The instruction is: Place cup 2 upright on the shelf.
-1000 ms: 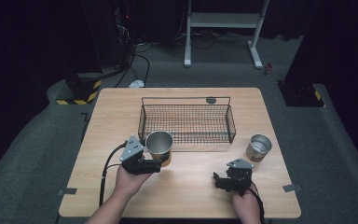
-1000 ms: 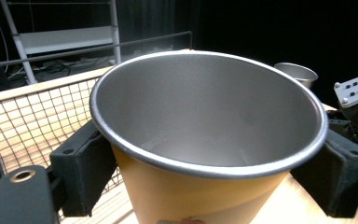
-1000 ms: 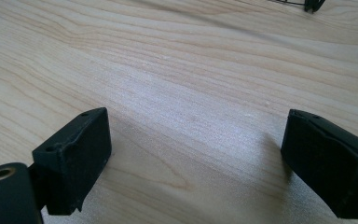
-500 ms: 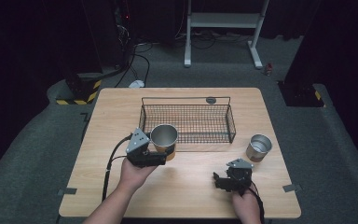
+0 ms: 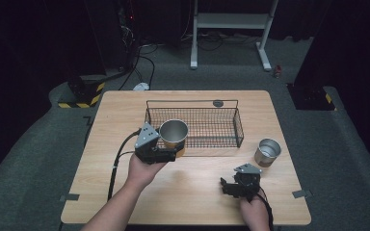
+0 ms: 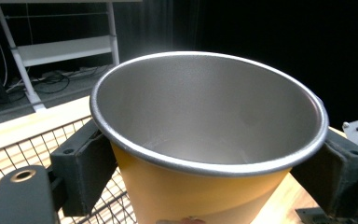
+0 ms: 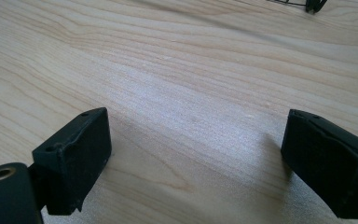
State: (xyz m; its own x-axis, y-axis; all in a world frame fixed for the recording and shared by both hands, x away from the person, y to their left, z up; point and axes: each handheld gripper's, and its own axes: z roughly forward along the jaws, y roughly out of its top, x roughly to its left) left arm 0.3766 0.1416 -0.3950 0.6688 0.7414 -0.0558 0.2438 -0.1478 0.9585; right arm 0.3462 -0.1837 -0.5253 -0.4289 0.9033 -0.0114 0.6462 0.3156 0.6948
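My left gripper is shut on an orange cup with a steel inside, held upright and off the table at the front left corner of the black wire basket. In the left gripper view the cup sits between both jaws, pinched below its rim, and it is empty. A second, plain steel cup stands on the table to the right of the basket. My right gripper rests low near the front right of the table, open, and its view shows bare wood between the jaws.
The wooden table has free room in front of the basket and at its left. A small dark disc lies behind the basket. A white frame stand and cables sit on the floor beyond the table.
My left gripper has lifted the orange cup and carried it right and away from the person, up to the basket's front left corner. The right gripper has stayed still.
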